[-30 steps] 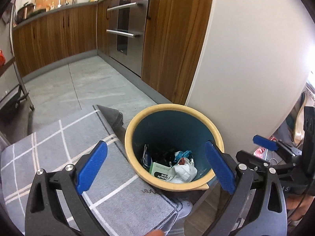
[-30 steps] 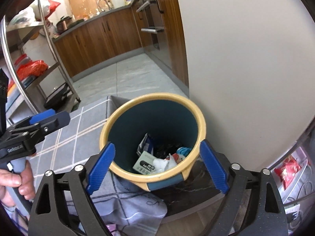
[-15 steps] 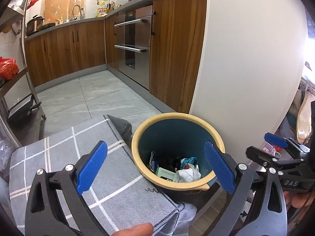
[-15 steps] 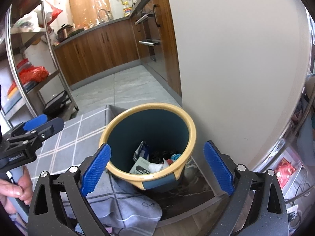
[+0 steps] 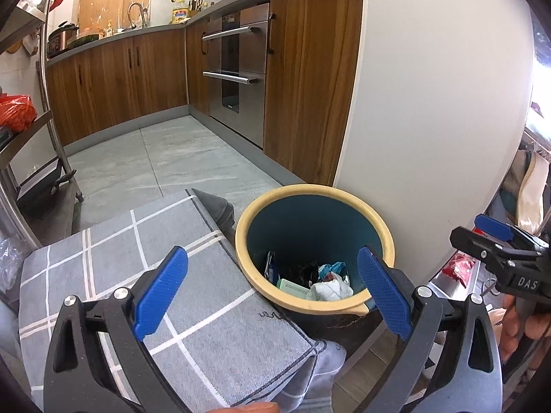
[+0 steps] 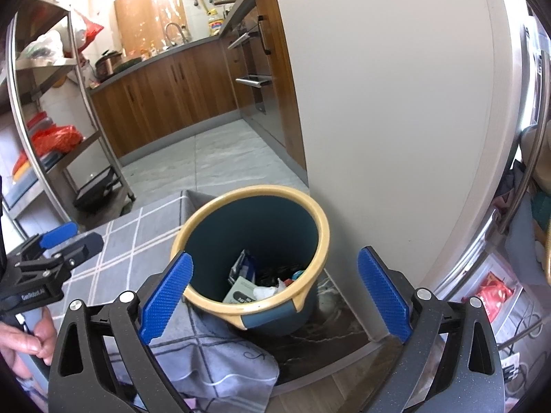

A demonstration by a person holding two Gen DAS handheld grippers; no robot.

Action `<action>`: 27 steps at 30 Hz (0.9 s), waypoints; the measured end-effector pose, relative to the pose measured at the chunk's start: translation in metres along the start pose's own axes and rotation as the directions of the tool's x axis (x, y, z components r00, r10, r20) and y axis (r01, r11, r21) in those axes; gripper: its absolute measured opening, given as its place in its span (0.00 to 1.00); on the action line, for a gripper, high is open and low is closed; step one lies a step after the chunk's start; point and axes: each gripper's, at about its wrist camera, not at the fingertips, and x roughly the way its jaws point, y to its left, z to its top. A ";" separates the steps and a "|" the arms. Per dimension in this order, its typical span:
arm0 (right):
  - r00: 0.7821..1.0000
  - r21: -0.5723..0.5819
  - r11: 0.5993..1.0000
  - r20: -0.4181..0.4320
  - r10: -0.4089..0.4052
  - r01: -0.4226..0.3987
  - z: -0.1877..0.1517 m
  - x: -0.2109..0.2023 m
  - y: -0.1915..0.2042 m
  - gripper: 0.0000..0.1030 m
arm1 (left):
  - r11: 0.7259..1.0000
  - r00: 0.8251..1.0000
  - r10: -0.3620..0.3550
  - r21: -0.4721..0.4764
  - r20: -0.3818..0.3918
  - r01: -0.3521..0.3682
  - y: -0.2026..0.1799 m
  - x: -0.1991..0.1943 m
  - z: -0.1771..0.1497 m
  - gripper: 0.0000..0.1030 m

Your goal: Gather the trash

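A teal bin with a yellow rim (image 5: 382, 230) (image 6: 320, 220) stands on a dark slab beside a white wall. Inside lie trash pieces: a green-white box (image 5: 292, 285) (image 6: 241, 290), crumpled white paper (image 5: 330, 289) (image 6: 265, 290) and wrappers. My left gripper (image 5: 272, 290) is open and empty, held above and short of the bin. My right gripper (image 6: 272, 290) is open and empty, also above the bin's near side. Each gripper shows in the other's view, the right one in the left wrist view (image 5: 496, 237) and the left one in the right wrist view (image 6: 58, 241).
A grey checked cloth (image 5: 120, 251) (image 6: 137, 237) covers the surface left of the bin. A white wall (image 5: 430, 103) rises right behind it. Wooden kitchen cabinets (image 5: 137, 79), an oven (image 5: 237, 72) and a metal shelf rack (image 6: 51, 130) stand beyond a tiled floor (image 5: 165, 161).
Both grippers have drawn up and back from the bin, which now looks smaller and lower. Both stay open and empty. The trash in the bin has not moved.
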 end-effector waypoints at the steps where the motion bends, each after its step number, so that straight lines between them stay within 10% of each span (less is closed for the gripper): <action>1: 1.000 -0.002 1.000 0.001 0.000 0.000 0.000 0.000 0.000 0.93 | 1.000 1.000 -0.003 0.003 -0.001 0.003 -0.001 0.000 0.000 0.94; 27: 1.000 -0.008 1.000 -0.008 0.006 -0.006 0.000 0.000 0.004 0.94 | 1.000 1.000 -0.012 0.012 -0.004 0.012 -0.005 0.000 0.000 0.94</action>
